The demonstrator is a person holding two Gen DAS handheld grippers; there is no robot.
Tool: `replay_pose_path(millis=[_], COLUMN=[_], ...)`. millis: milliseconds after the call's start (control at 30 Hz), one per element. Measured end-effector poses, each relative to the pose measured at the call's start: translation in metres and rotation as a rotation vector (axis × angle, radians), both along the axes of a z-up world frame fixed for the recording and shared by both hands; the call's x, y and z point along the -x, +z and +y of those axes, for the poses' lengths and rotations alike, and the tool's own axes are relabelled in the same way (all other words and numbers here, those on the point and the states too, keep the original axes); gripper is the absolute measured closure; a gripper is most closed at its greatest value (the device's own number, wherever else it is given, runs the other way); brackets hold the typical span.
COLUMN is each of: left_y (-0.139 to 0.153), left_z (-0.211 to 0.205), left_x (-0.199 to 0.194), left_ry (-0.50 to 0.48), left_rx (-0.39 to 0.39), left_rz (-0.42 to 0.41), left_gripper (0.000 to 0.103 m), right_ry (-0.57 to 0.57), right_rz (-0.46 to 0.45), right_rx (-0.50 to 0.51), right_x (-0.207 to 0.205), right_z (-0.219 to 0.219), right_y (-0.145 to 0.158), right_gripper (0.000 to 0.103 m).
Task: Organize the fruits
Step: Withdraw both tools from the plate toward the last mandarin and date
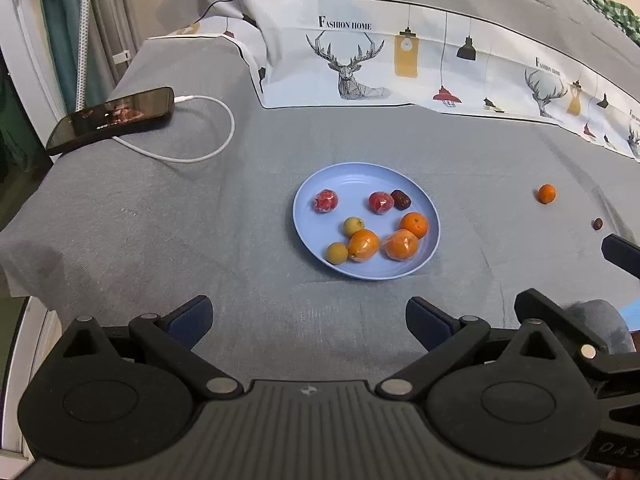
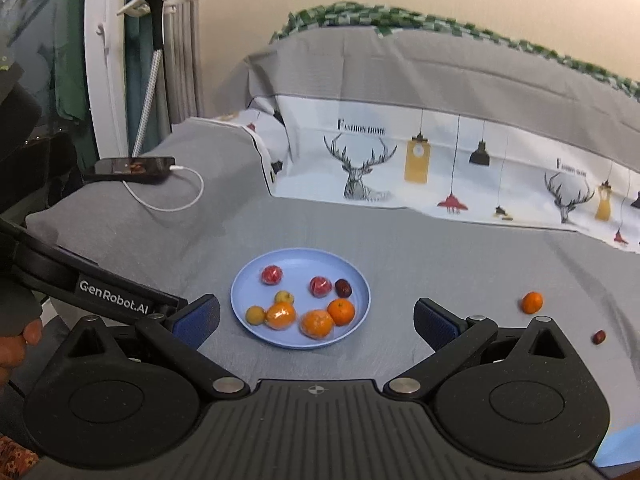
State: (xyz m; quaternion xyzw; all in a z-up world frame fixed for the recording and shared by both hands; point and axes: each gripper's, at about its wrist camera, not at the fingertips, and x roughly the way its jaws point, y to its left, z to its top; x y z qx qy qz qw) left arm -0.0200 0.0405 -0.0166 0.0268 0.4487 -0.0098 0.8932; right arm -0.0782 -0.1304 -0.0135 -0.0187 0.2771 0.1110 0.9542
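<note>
Holding eight fruits, blue plate (image 1: pixel 316 240), possibly two wrapped, both hand-held grippers (image 1: pixel 308 320) (image 2: pixel 316 320) spread, empty

Right claw (image 2: pixel 316 322) spread wide, nothing between its blue pads (image 2: pixel 200 318), hovering over the near part of the bed (image 2: pixel 440 240). Beyond it, mid-bed, a blue plate (image 2: pixel 244 280) carrying three oranges (image 2: pixel 341 312), two of them wrapped in clear film, two small yellow-green fruits (image 2: pixel 255 315), two red wrapped fruits (image 2: pixel 272 275) and a dark red date (image 2: pixel 343 288) beside one of them. Off the plate toward the bed's right edge, a loose small orange (image 2: pixel 532 303) and, nearer, a second date (image 2: pixel 599 337), apart from each other. At the far left corner, a phone (image 2: pixel 134 168) with a white cable (image 2: pixel 176 200) plugged in. Left claw's arm (image 2: pixel 108 290) reaching in from the left.
</note>
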Motion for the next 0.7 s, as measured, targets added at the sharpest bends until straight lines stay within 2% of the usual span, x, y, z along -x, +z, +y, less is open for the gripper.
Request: replay_pose_path(millis=[367,700], left_y=[0.008,0.009], left_z=[-0.002,-0.005], left_x=[0.017,0.016], left_ry=[-0.01,-0.031], left_rx=[0.0,-0.005], left_rz=[-0.021,-0.026], left_gripper=[0.0,0.0], right_ry=[-0.021,-0.028], right_rz=[-0.031,-0.029], right_rx=[-0.001,-0.004], right_x=[0.015,0.014], right_z=[-0.003,0.0], right_y=[0.008,0.007], right_gripper=[0.001,0.001])
